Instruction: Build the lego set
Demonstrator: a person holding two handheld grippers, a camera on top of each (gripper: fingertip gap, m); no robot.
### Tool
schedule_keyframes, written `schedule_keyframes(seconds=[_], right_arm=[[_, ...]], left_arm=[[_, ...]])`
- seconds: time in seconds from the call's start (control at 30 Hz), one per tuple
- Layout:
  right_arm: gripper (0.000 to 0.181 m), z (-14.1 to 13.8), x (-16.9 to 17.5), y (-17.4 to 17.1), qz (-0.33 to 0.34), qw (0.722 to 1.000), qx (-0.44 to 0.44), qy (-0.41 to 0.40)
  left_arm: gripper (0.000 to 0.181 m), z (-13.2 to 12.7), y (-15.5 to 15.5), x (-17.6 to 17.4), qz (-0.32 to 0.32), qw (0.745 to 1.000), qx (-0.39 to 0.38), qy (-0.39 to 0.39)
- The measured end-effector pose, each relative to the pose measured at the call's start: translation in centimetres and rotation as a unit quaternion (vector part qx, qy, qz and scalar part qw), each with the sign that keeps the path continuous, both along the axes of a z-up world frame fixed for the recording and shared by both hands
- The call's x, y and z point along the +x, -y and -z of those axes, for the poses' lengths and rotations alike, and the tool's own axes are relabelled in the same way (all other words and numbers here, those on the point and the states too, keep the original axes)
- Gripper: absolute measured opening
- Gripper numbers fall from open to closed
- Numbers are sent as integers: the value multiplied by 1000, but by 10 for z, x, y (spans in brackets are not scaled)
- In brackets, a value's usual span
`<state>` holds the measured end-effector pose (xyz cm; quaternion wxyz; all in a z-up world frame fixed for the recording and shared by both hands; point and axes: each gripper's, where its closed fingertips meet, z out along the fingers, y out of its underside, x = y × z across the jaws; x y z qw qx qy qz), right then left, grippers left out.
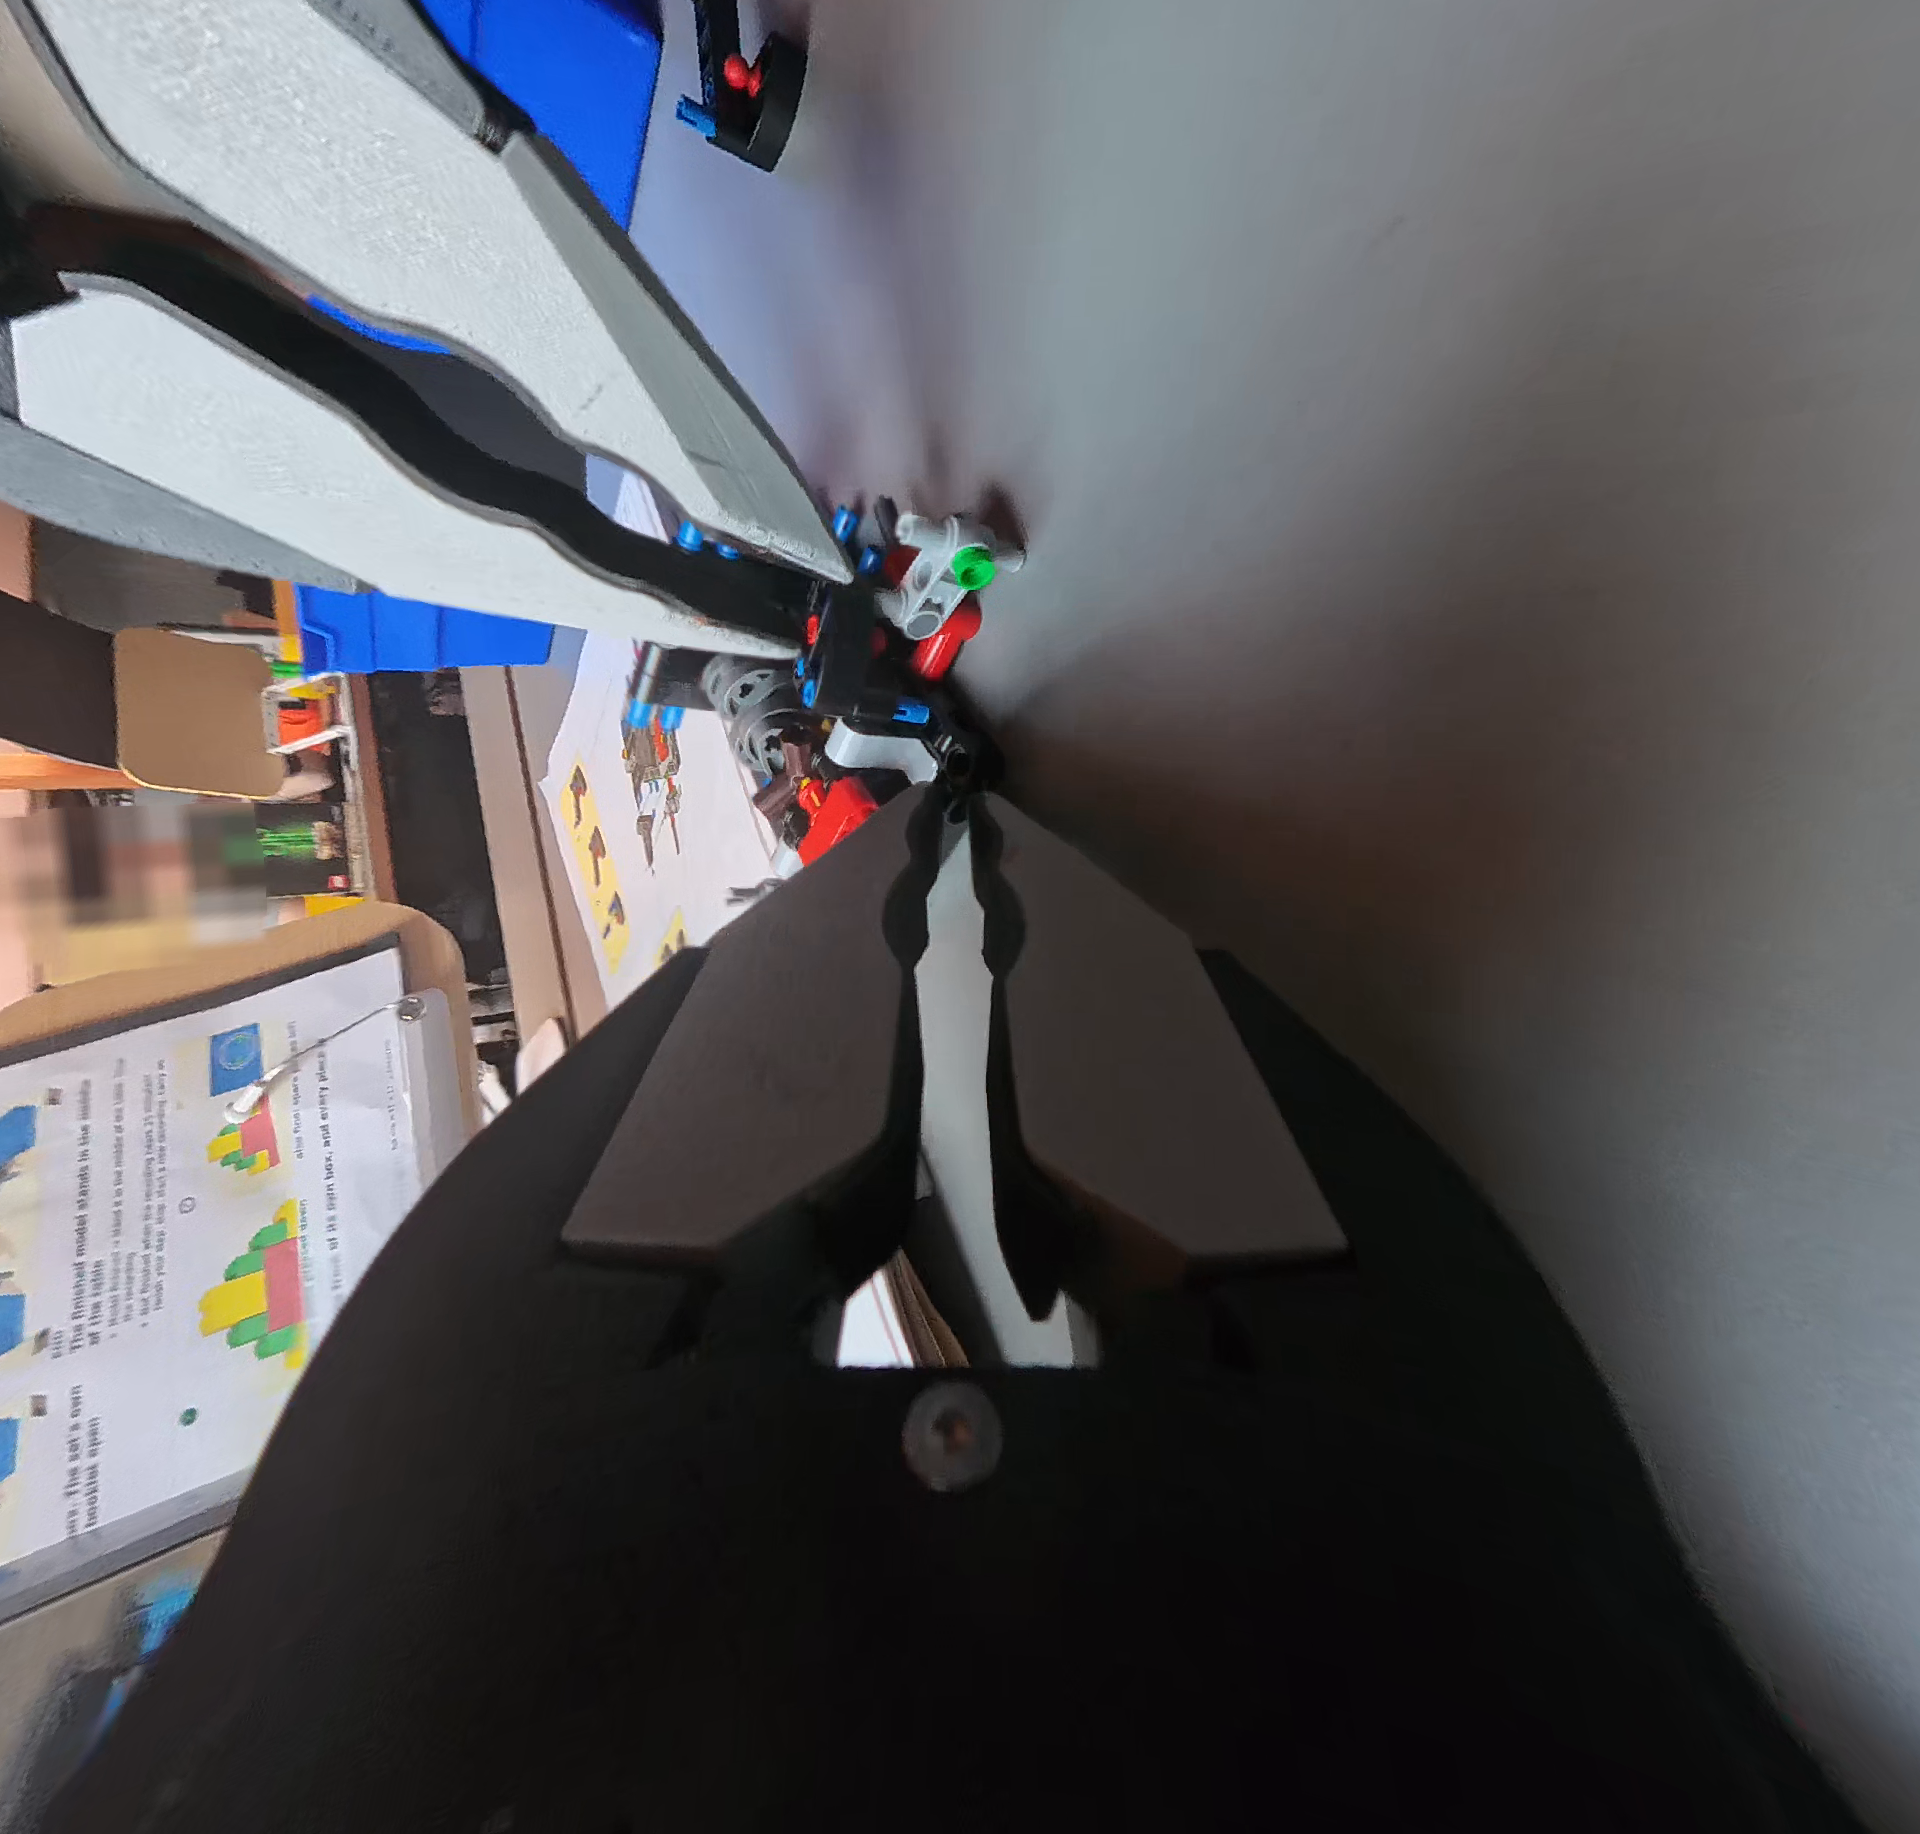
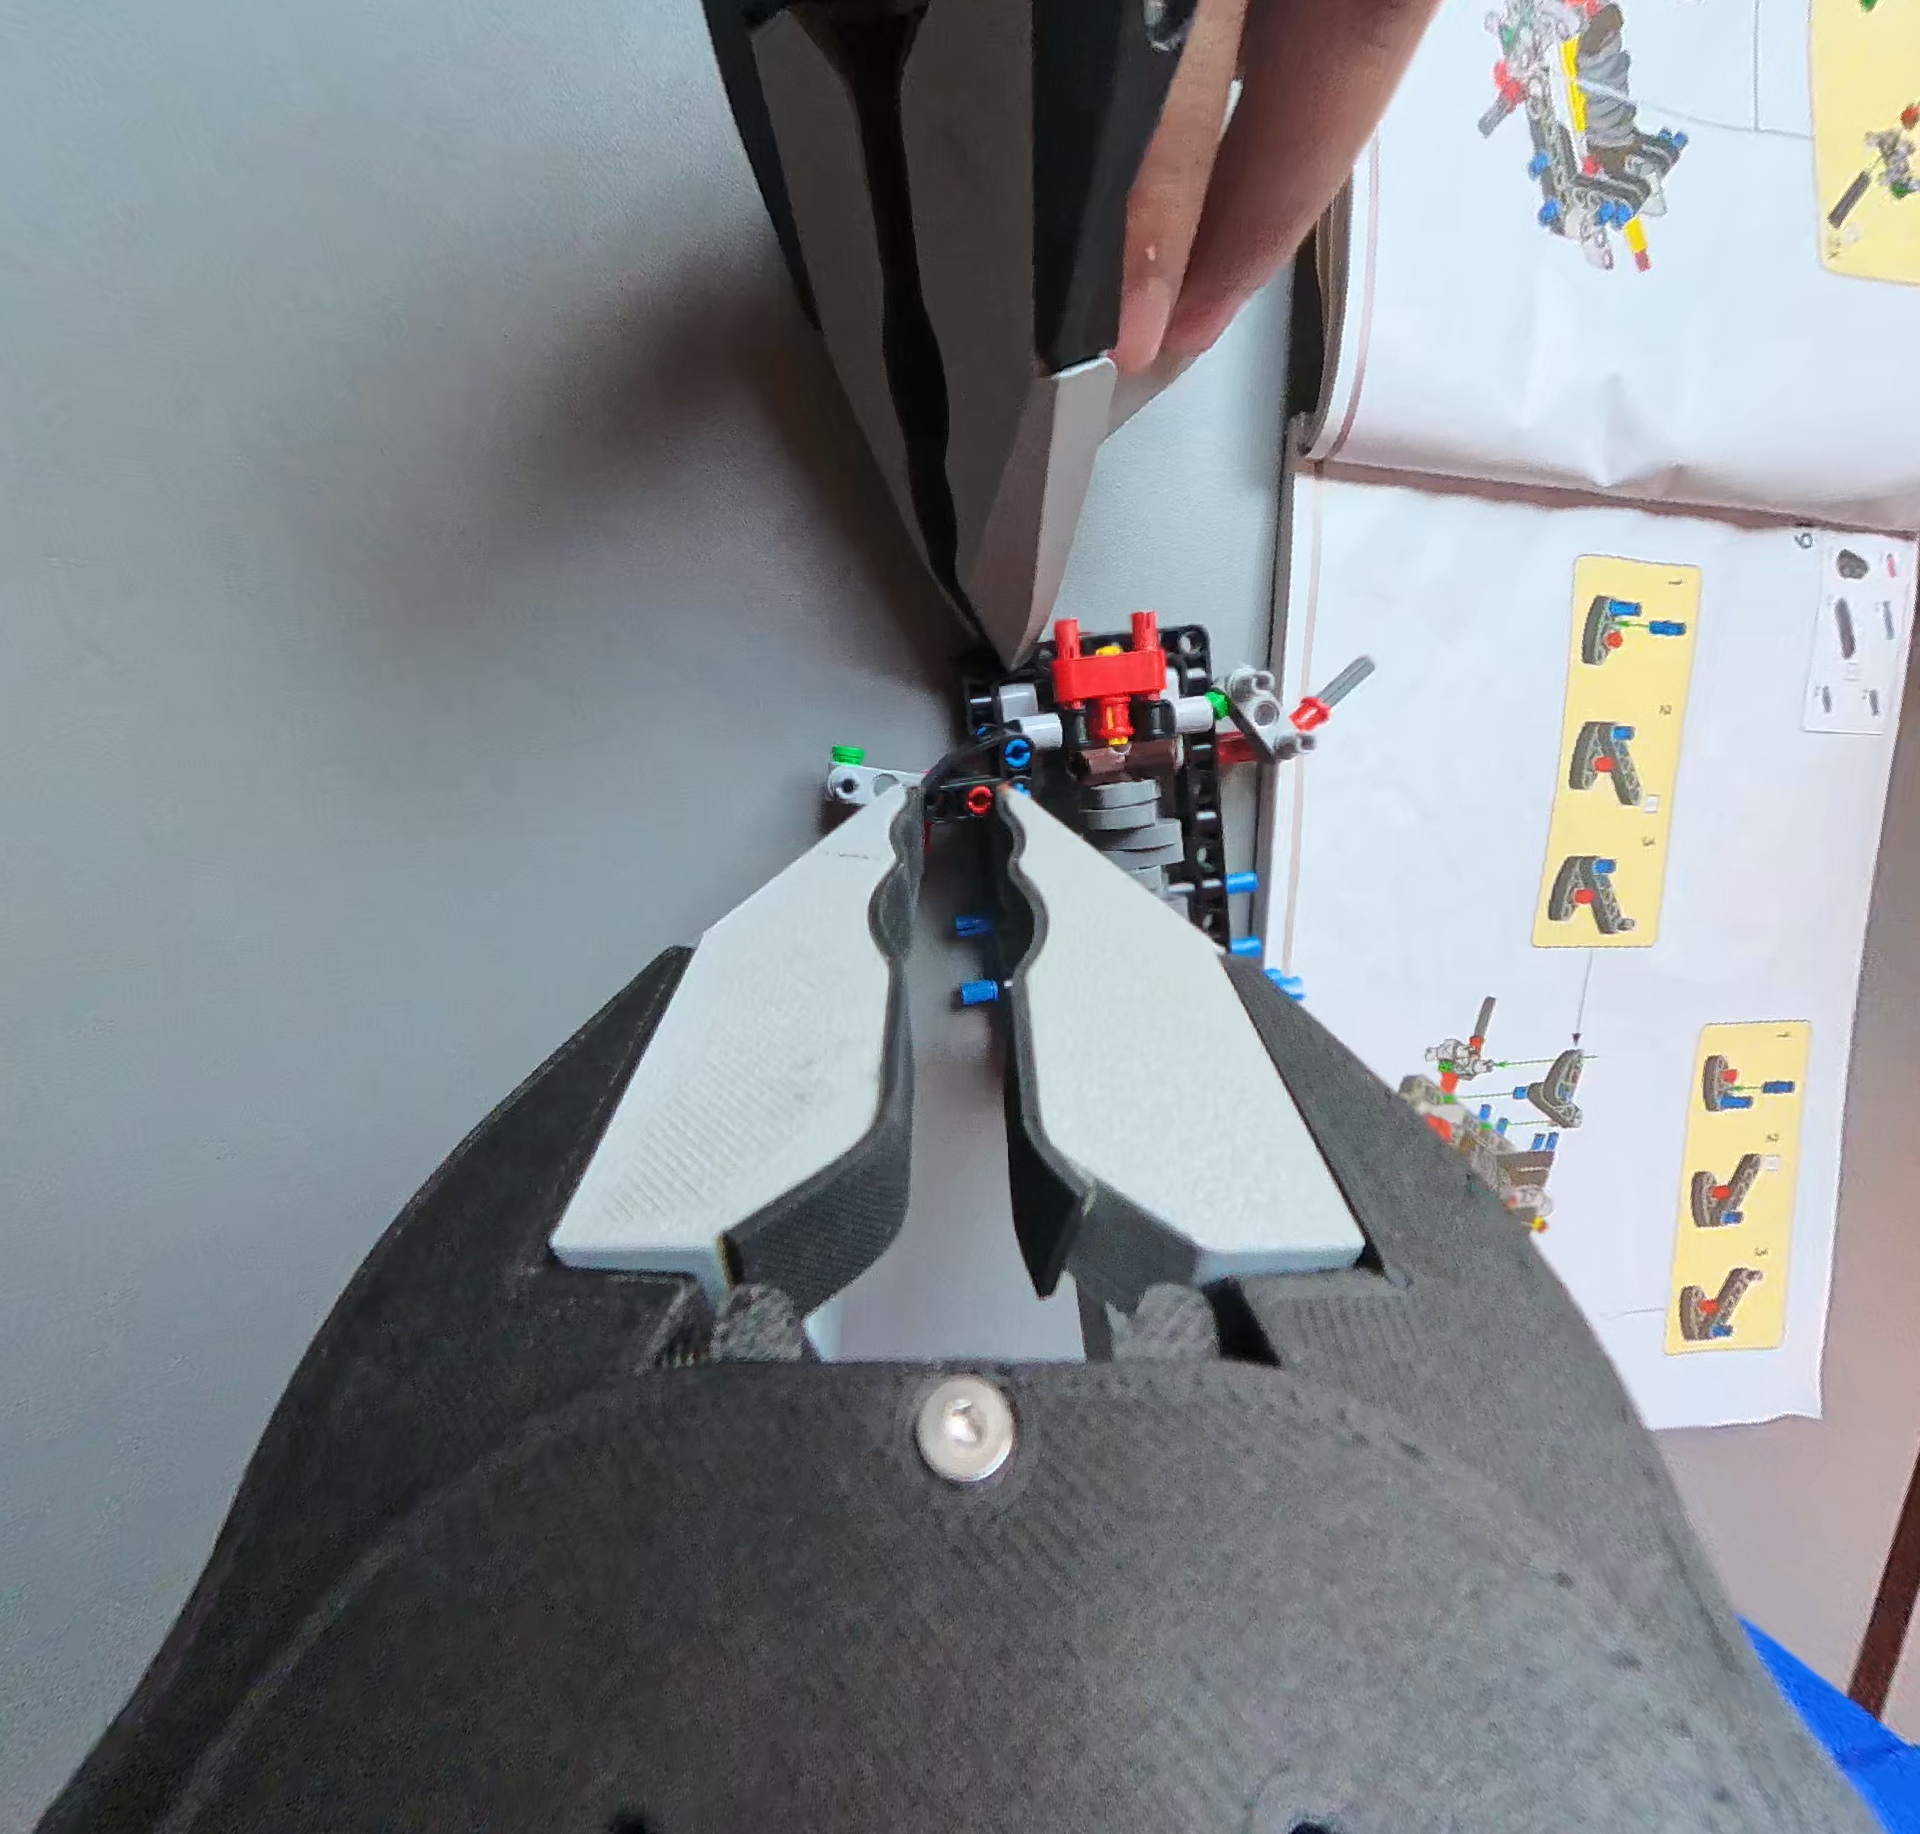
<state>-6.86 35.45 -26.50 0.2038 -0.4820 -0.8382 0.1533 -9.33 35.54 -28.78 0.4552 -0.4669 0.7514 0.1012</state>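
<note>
The lego model (image 2: 1122, 735) is a black frame with a red block, grey gears and blue pins, and it lies on the grey table (image 2: 416, 434). My right gripper (image 2: 961, 799) has grey fingers and is shut on a black beam with a red pin (image 2: 977, 799) at the model's near left corner. My left gripper (image 2: 1003, 654) comes in from the top and pinches the frame's far corner. In the left wrist view the model (image 1: 883, 683) sits between my left gripper (image 1: 958, 797), shut on the frame's black corner (image 1: 961, 764), and my right gripper (image 1: 826, 610).
An open instruction booklet (image 2: 1558, 849) lies right of the model, also in the left wrist view (image 1: 644, 808). A blue bin (image 1: 561, 39) and a small black sub-assembly with a red pin (image 1: 748, 80) lie beyond. A hand (image 2: 1247, 122) holds the left gripper. A printed sheet (image 1: 208, 1213) stands at the left. The gap from one gripper's tips to the other's is roughly 4 cm.
</note>
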Motion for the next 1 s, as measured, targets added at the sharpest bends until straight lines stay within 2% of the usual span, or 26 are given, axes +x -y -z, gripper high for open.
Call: schedule_keyframes(seconds=[0.1,0.2,0.37,0.47,0.63,0.73,0.83,1.0], right_arm=[[8,0,0,0,-1,1000,0,-6],[6,-2,1,4,-3,1000,-20,-20],[10,-4,10,-6,37,998,-40,-35],[12,4,15,1,54,994,-98,-17],[25,15,14,9,76,990,-116,-9],[38,15,10,10,113,986,-120,-22],[41,15,5,13,155,980,-118,-44],[27,17,3,7,194,974,-68,-90]], left_arm=[[1,1,10,6,16,1000,15,-14],[0,2,22,10,21,1000,-5,-15],[0,3,19,7,10,1000,-10,-11],[0,-1,29,19,19,999,-33,7],[0,4,26,30,-17,999,-48,4],[0,4,25,34,-19,998,-54,16],[0,4,20,35,-29,998,-49,21],[0,4,17,37,-33,997,-57,34]])
